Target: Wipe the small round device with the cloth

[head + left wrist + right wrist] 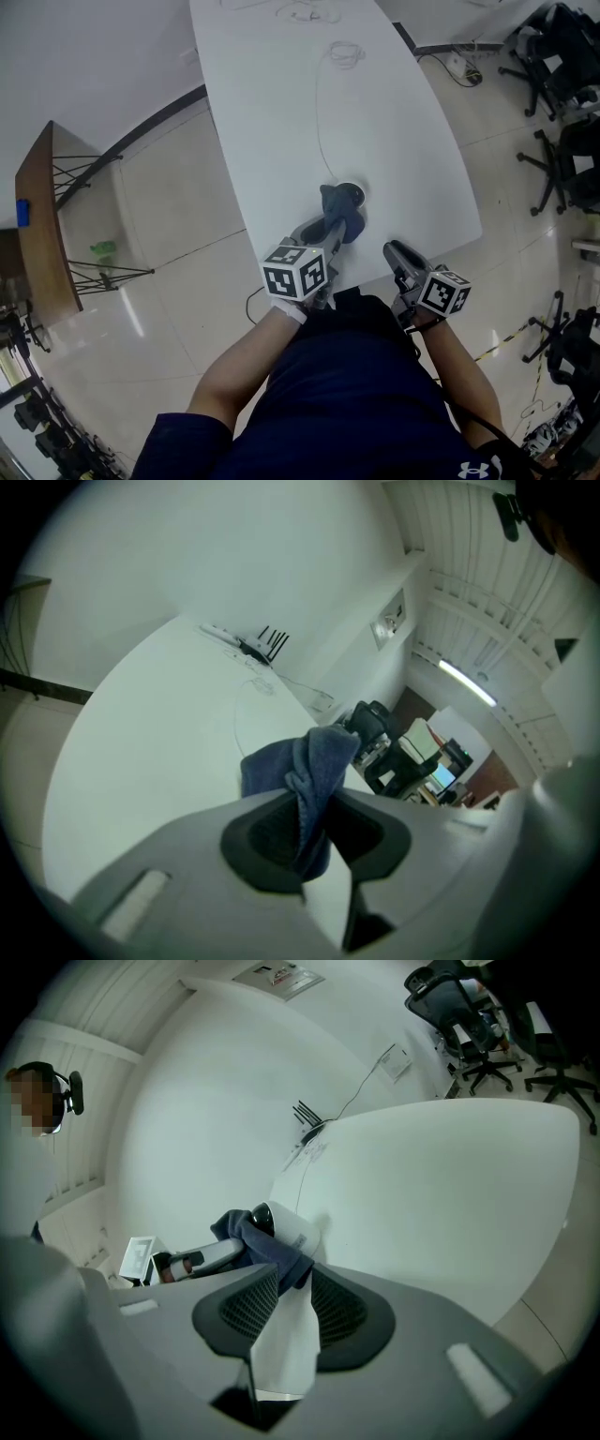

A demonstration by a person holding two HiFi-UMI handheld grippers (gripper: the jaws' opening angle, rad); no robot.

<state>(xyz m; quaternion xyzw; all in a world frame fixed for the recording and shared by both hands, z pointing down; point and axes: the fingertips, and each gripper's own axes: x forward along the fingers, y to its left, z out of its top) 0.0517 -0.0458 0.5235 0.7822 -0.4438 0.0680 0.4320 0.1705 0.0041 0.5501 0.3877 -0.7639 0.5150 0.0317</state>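
One blue cloth (339, 214) in left gripper (331, 232), on device (287, 1230).

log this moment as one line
left gripper: shut on cloth | cloth: draped over round device on table | right gripper: open, empty, nearby

Looks like an office to me: black swivel chairs (553, 56) parked at 2 o'clock, a long white table (281, 112), glossy floor tiles (178, 206), a wooden desk (42, 225) at 9 o'clock. The left gripper view also catches a monitor (439, 778) under strip lights (466, 682).
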